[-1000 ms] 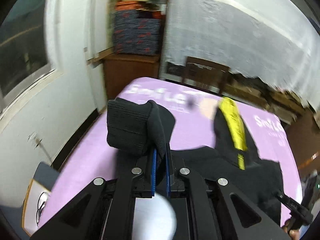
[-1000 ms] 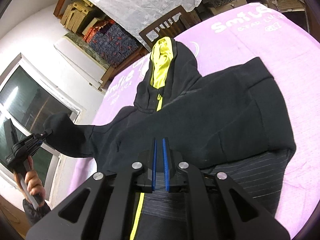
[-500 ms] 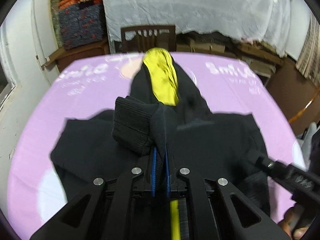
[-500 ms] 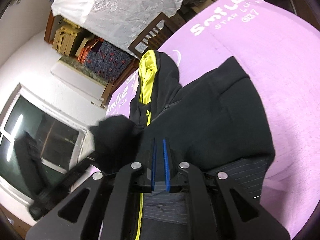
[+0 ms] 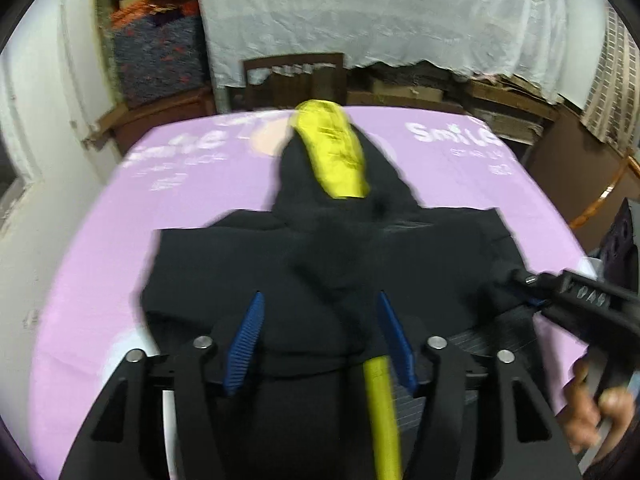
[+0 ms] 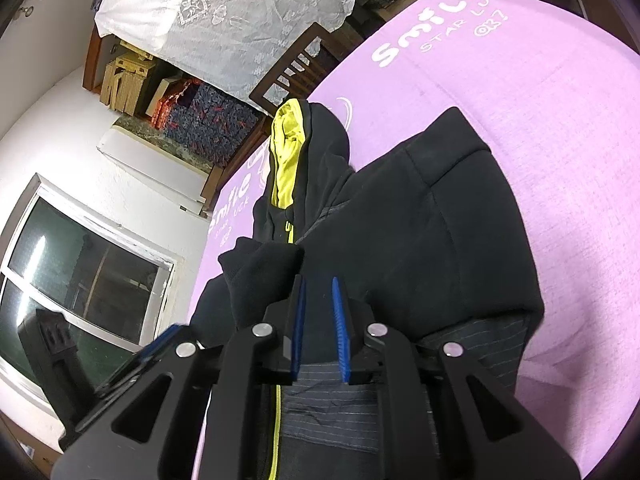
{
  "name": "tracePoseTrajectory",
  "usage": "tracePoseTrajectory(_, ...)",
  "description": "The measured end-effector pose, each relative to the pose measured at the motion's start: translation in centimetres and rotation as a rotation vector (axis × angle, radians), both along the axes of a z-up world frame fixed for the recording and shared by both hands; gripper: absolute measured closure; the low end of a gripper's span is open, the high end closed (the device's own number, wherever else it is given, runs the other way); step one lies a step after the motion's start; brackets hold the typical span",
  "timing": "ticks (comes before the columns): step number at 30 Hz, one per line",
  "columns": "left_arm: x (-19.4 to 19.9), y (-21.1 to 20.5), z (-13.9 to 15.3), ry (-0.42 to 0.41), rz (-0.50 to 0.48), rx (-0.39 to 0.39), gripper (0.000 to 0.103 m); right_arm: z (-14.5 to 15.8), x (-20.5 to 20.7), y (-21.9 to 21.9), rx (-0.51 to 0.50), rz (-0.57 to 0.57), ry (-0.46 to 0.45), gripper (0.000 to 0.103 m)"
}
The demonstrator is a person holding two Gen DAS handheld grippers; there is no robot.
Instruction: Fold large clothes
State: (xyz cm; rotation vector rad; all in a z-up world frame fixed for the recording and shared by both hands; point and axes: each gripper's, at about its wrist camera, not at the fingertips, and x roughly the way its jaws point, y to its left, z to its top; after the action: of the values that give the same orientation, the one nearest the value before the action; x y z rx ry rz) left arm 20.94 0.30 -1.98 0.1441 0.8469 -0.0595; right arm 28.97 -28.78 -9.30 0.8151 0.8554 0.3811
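Note:
A black hoodie [image 5: 320,248] with a yellow-lined hood [image 5: 336,152] lies on the purple bed cover [image 5: 100,248]. It also shows in the right wrist view [image 6: 432,232], with both sleeves folded over its body. My left gripper [image 5: 320,340] is open just above the hoodie's lower middle, with the left sleeve lying loose between its blue pads. My right gripper [image 6: 318,320] is slightly open and empty over the hem and yellow zipper [image 6: 276,432]. It also shows at the right of the left wrist view [image 5: 576,300].
A dark wooden chair [image 5: 294,80] stands behind the bed's far edge. A white draped cloth [image 5: 380,12], stacked boxes and a patterned bundle [image 5: 160,56] fill the back wall. A window [image 6: 80,280] is on the left wall.
My left gripper carried the sleeve cuff across onto the hoodie's body, then opened and let it go. My right gripper has opened a little.

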Motion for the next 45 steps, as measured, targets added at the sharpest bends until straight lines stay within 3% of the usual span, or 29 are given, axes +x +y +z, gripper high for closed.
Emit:
tracePoseTrajectory(4,-0.6,6.3,0.1,-0.032,0.109,0.074,0.041,0.3,-0.2,1.1,-0.025,0.031,-0.011,0.088)
tracePoseTrajectory(8,0.0,12.6,-1.2,-0.009,0.237,0.100,0.042,1.2,-0.8,3.3,-0.082,0.090,-0.048,0.083)
tracePoseTrajectory(10,0.5,14.0,-2.0,0.015,0.255,0.100,0.042,1.8,-1.2,4.5,-0.113,0.118,-0.069,0.081)
tracePoseTrajectory(12,1.1,14.2,-2.9,0.028,0.244,0.110,0.042,2.2,-1.5,5.6,-0.145,0.146,-0.090,0.080)
tracePoseTrajectory(17,2.6,11.6,-4.4,-0.001,0.193,0.229,0.041,3.5,-1.8,8.5,-0.230,0.192,-0.128,0.071)
tracePoseTrajectory(21,4.3,11.3,-5.2,-0.011,0.225,0.257,0.041,4.1,-0.6,11.9,-0.327,0.232,-0.130,0.067)
tracePoseTrajectory(23,4.7,12.1,-5.6,0.007,0.250,0.208,0.045,4.5,0.0,14.2,-0.391,0.254,-0.143,0.064)
tracePoseTrajectory(25,5.0,12.9,-6.1,0.027,0.249,0.154,0.065,4.8,0.2,16.1,-0.462,0.262,-0.163,0.061)
tracePoseTrajectory(28,4.7,12.9,-6.3,0.036,0.218,0.128,0.081,4.5,0.3,18.4,-0.580,0.261,-0.184,0.051)
tracePoseTrajectory(33,4.5,12.2,-6.8,0.026,0.189,0.168,0.084,1.9,0.4,19.9,-0.810,0.224,-0.173,0.050)
tracePoseTrajectory(34,4.5,12.2,-6.8,0.029,0.187,0.166,0.084,1.3,0.3,19.5,-0.843,0.199,-0.159,0.057)
tracePoseTrajectory(35,4.6,12.3,-6.8,0.034,0.183,0.156,0.084,1.1,0.4,18.7,-0.835,0.182,-0.149,0.065)
tracePoseTrajectory(36,4.7,12.4,-6.8,0.038,0.183,0.148,0.084,1.0,0.4,17.6,-0.786,0.168,-0.132,0.066)
tracePoseTrajectory(40,4.7,12.3,-6.9,0.044,0.185,0.150,0.083,0.6,0.4,10.5,-0.469,0.055,-0.008,0.063)
tracePoseTrajectory(45,4.7,12.1,-7.0,0.038,0.185,0.166,0.084,-0.1,-0.1,6.6,-0.202,0.020,0.049,0.060)
